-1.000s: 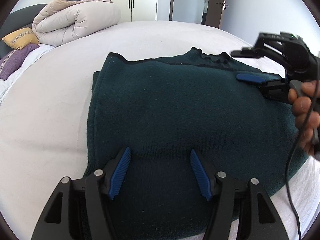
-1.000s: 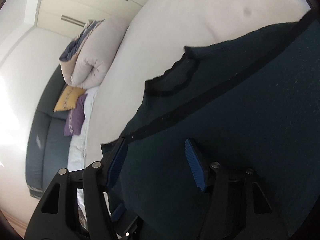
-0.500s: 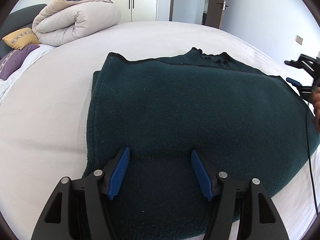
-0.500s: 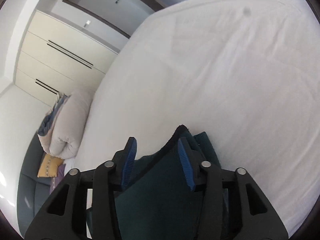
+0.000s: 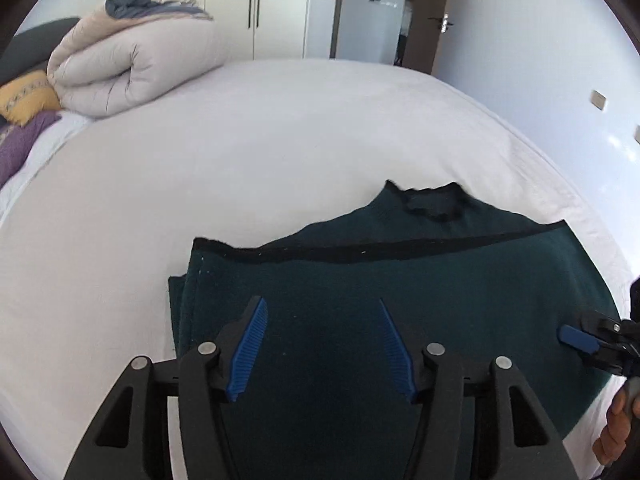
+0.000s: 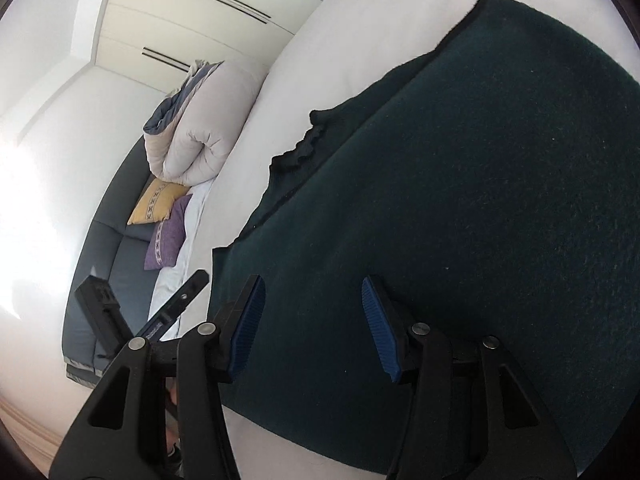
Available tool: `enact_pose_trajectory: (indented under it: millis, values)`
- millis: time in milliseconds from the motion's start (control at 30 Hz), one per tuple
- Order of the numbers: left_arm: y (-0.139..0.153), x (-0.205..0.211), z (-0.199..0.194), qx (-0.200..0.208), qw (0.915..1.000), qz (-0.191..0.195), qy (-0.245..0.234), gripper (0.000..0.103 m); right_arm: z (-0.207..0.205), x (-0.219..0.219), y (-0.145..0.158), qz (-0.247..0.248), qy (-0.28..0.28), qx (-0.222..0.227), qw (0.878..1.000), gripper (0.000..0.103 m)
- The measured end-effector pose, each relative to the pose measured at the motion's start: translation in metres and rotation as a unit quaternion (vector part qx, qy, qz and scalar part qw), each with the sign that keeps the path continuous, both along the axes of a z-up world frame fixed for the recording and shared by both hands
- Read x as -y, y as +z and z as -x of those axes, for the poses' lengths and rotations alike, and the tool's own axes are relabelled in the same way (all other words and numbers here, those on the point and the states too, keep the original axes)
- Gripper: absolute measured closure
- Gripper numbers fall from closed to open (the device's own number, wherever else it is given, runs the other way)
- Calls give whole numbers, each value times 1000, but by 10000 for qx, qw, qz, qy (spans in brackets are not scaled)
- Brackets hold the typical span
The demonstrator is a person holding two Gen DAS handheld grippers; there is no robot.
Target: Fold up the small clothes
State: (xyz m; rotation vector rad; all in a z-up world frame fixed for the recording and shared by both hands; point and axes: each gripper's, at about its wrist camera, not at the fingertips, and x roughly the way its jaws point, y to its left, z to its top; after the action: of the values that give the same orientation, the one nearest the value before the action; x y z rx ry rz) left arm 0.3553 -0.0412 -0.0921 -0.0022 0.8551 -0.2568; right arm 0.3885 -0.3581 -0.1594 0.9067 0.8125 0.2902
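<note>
A dark green knit sweater [image 5: 400, 288] lies folded flat on the white bed [image 5: 240, 152], its collar toward the far side. It also shows in the right wrist view [image 6: 460, 200]. My left gripper [image 5: 322, 344] is open and empty above the sweater's near left part. My right gripper [image 6: 312, 320] is open and empty above the sweater's edge. The right gripper also shows in the left wrist view [image 5: 588, 344] at the sweater's right edge.
A rolled beige duvet [image 5: 132, 60] sits at the bed's far left, with a yellow pillow [image 5: 24, 96] and a purple pillow [image 5: 20, 144] beside it. Wardrobe doors [image 5: 224, 4] and a door stand behind. A wall runs along the right.
My left gripper has pulled back and up, so the sweater looks smaller and lower. My right gripper has swung back over the sweater's right edge and opened wider.
</note>
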Motion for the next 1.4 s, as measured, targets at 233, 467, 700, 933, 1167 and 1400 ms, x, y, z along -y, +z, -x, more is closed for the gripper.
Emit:
enact_pose_trajectory:
  millis: [233,467,700,933,1167,1400]
  values:
    - [-34,-42,8,-190,9967,758,227,45,29,22,-2,-211,-322,305,9988,54]
    - [-32,-63,28,-95,9943,1021,302,46,77,66,7,-133,-1257,375,9913,54]
    - [-35,-68,44,4,9948,969,321,46,107,70,29,564,-1359,226,9889,53]
    - [-32,-84,54,-41,9912,1230,492,46,123,63,32,703,-1130,94,9911,53]
    - [-33,-119,85,-188,9834,1413,1124,34,145,58,20,811,-1059,57,9910,53]
    - [-42,-123,98,-690,9712,2134,805,26,165,57,27,1022,-971,73,9900,53]
